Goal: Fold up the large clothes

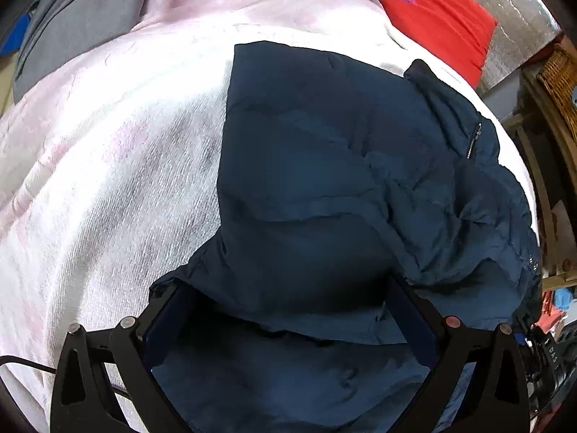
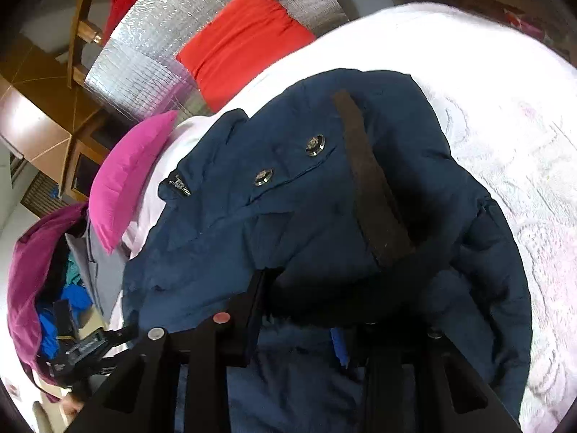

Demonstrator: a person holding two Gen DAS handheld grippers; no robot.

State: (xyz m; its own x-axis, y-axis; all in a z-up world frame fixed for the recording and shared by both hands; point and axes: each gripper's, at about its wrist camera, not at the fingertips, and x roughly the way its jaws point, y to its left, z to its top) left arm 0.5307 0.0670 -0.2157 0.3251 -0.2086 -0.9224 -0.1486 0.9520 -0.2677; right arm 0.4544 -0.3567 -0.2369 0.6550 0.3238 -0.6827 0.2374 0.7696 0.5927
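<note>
My left gripper [image 1: 288, 310] is wide open, and the puffy dark blue winter jacket [image 1: 324, 187] bulges up between its jaws, not pinched. My right gripper [image 2: 317, 288] is buried in the same jacket near the brown collar strip [image 2: 371, 180] and the shiny metal snaps [image 2: 288, 160]; I cannot tell if it is holding any cloth. The jacket lies bunched on the pale pink fuzzy blanket [image 1: 108, 180]. I think I should grab the edges, pull flat, then fold slowly so it stays neat.
</note>
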